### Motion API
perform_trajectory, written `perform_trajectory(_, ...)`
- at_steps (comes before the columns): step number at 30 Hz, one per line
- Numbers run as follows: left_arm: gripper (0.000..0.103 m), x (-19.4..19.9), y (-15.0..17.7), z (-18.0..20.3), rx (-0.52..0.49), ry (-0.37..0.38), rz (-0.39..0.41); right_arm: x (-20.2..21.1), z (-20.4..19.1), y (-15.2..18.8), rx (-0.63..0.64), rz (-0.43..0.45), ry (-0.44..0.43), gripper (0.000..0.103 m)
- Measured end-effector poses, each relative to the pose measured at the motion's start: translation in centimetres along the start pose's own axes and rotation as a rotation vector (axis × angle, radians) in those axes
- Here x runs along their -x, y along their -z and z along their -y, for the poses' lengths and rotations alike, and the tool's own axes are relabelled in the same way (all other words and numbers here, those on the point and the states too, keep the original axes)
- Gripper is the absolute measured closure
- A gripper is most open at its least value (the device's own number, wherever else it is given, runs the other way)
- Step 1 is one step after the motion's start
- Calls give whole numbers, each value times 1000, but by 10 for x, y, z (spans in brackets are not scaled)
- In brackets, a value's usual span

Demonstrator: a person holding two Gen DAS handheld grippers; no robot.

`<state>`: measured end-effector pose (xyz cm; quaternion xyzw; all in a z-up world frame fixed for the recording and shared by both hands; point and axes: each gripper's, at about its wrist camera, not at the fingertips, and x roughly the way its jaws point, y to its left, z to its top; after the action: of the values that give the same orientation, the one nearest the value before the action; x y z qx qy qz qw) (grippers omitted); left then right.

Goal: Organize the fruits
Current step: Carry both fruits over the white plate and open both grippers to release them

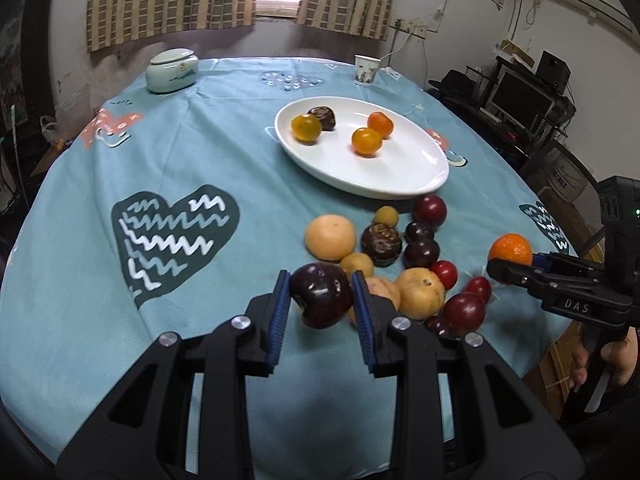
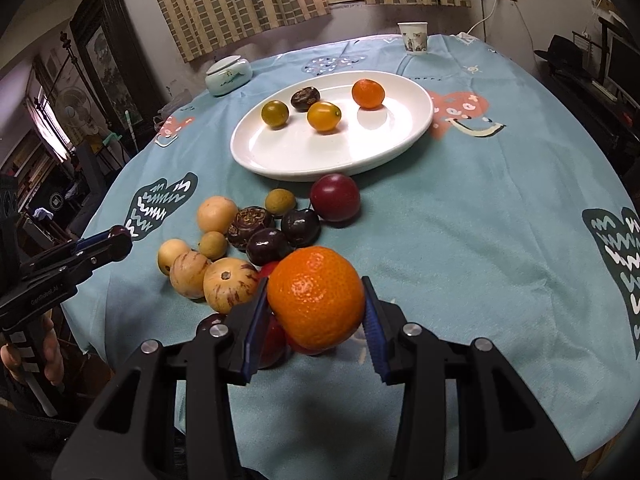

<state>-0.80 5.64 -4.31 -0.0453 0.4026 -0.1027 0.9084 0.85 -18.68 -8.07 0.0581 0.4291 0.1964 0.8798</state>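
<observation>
My left gripper (image 1: 321,280) is shut on a dark red cherry (image 1: 320,300), held just above the blue tablecloth. In the right wrist view the left gripper (image 2: 120,240) enters from the left with the cherry (image 2: 119,232) at its tip. My right gripper (image 2: 315,284) is shut on an orange mandarin (image 2: 316,304), and it also shows at the right of the left wrist view (image 1: 498,268) with the mandarin (image 1: 510,250). Beyond both lies a white oval plate (image 1: 400,176) (image 2: 304,156) holding two yellow fruits, a small orange and a dark brown fruit.
A pile of loose fruits (image 1: 384,244) (image 2: 248,232) lies between the grippers and the plate: tan, dark purple and red ones. A lidded pale ceramic jar (image 1: 172,70) and a paper cup (image 1: 366,70) stand at the far edge of the round table. A hand (image 1: 612,360) grips the right handle.
</observation>
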Motion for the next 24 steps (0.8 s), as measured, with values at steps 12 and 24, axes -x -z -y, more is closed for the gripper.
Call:
perform_trajectory(12, 72, -86, -152, 25, -71, 38, -38, -32, 22, -110, 36, 25, 26, 59)
perform_trajectory(24, 71, -211, -230, 55, -97, 23, -159, -121, 58, -178, 33, -68, 124, 60)
